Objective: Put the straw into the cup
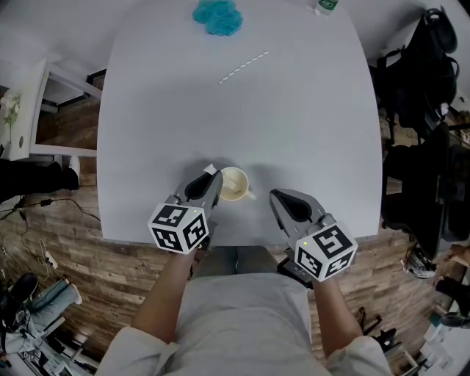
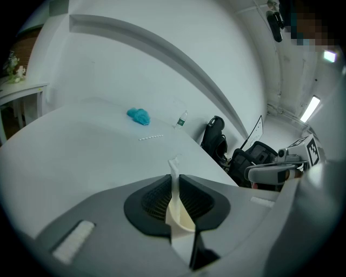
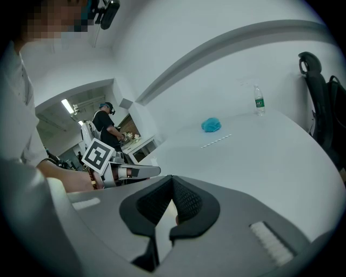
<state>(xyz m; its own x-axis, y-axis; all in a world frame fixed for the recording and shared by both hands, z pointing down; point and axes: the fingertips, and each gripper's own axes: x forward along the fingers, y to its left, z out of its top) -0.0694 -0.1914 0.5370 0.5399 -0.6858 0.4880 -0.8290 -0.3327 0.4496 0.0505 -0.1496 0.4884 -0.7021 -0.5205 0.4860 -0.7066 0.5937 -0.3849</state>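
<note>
Cup (image 1: 234, 183) sits near the table's (image 1: 308, 132) 6 o'clock edge, its wall pinched by the left gripper (image 1: 212, 177), likely to steady it. Right gripper (image 1: 276, 195) is closed and empty, free to fetch the straw (image 1: 243, 67) lying toward 12 o'clock.

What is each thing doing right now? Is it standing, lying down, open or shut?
Cup: upright, looks empty, wall pinched by the left claw.
Straw: lying flat on the table, far from the cup.
Left claw: shut on the cup.
Right claw: shut, empty.
Bottle: upright.
Blue cloth: crumpled.
</note>
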